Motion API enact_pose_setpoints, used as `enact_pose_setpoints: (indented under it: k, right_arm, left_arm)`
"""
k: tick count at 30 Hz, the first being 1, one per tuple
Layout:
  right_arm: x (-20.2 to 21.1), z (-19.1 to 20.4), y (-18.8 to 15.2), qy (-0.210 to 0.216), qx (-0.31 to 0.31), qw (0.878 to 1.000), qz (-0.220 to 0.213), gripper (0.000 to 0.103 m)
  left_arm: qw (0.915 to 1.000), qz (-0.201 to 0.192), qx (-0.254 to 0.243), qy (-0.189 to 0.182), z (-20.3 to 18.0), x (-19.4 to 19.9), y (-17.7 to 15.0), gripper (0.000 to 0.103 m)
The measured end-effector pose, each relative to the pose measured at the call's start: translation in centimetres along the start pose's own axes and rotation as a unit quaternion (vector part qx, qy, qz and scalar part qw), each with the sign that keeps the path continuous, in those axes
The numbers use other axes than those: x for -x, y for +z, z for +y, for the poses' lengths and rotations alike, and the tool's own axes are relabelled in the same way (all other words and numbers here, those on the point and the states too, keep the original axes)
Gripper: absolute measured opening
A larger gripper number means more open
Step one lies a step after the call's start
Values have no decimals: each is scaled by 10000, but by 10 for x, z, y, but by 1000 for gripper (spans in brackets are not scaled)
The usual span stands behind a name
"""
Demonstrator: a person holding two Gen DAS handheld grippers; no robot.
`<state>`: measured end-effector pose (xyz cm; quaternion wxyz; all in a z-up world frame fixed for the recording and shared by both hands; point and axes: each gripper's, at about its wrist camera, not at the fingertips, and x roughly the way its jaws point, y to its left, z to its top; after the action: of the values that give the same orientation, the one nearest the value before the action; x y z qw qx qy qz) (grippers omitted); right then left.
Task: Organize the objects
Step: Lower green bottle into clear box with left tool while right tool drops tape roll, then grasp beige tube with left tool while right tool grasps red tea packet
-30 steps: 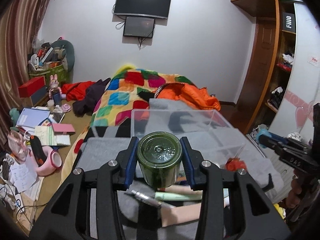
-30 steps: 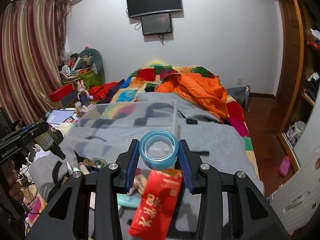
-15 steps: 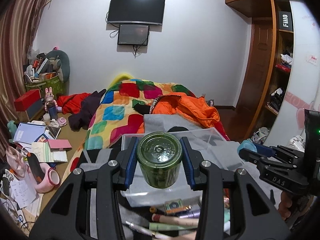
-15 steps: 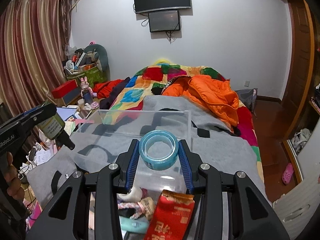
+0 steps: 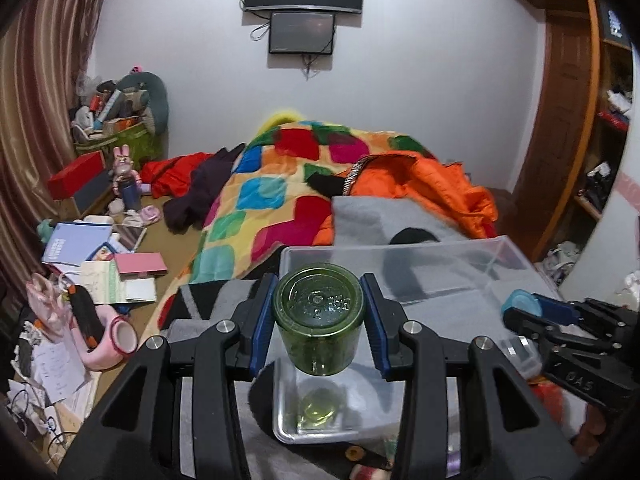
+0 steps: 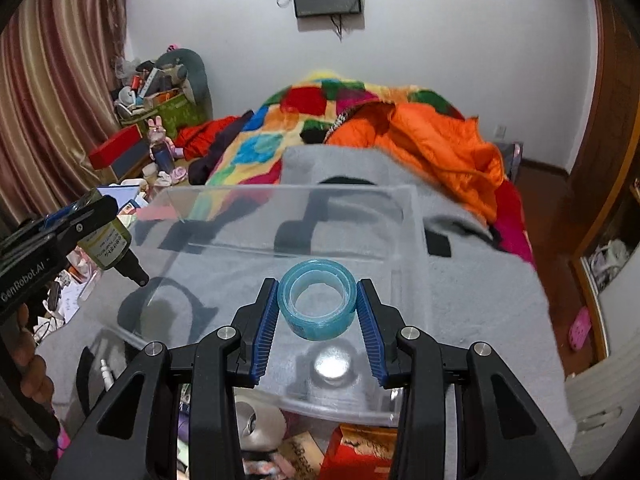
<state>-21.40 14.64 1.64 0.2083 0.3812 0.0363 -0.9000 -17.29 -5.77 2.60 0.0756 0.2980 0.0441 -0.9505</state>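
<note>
My left gripper (image 5: 319,320) is shut on a green glass bottle (image 5: 319,316), held base toward the camera over the near left corner of a clear plastic box (image 5: 404,264). In the right wrist view the same bottle (image 6: 107,246) hangs cap down at the left, above the box's left edge. My right gripper (image 6: 317,311) is shut on a blue roll of tape (image 6: 317,305), held above the near end of the clear box (image 6: 408,240). The box stands on a grey blanket (image 6: 480,300) on the bed. The right gripper (image 5: 524,312) shows at the right of the left wrist view.
Small items (image 6: 304,452) lie on the blanket just in front of the box, among them a red packet (image 6: 356,456). An orange jacket (image 6: 440,148) and a patchwork quilt (image 5: 256,208) lie behind it. Papers, books and a pink object (image 5: 116,340) crowd the floor at the left.
Both grippers have moved forward and slightly down, from in front of the box to over its near end. Bottle and tape stay gripped. The loose items have slid toward the bottom edge.
</note>
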Motion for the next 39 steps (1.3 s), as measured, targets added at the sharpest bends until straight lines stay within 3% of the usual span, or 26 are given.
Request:
enact_pose_setpoints:
  k: [6,17,24,31,39]
  right_arm:
    - [-10,10,-1,2,178,9998,123,36]
    - [-14,20,-5,-136,435,9988,178,36]
    - [-9,20,-7,-178,460,9986,184,40]
    - [17,15,-10,-241,446,9987,-105,58]
    - [50,15,-18,-294,576,9971,-404,74]
  left_arm:
    - [9997,122,-224,53,-15,-16,-12,41]
    - [9968,447,-430,-511,-42,-23,-26,43]
    - [9946,563,-461,-739,-48,-15,-28,59]
    - [9940,515,-293,-920,-40,4,-21,70]
    - [9952,364,-310,-851,-30,31,-23,94]
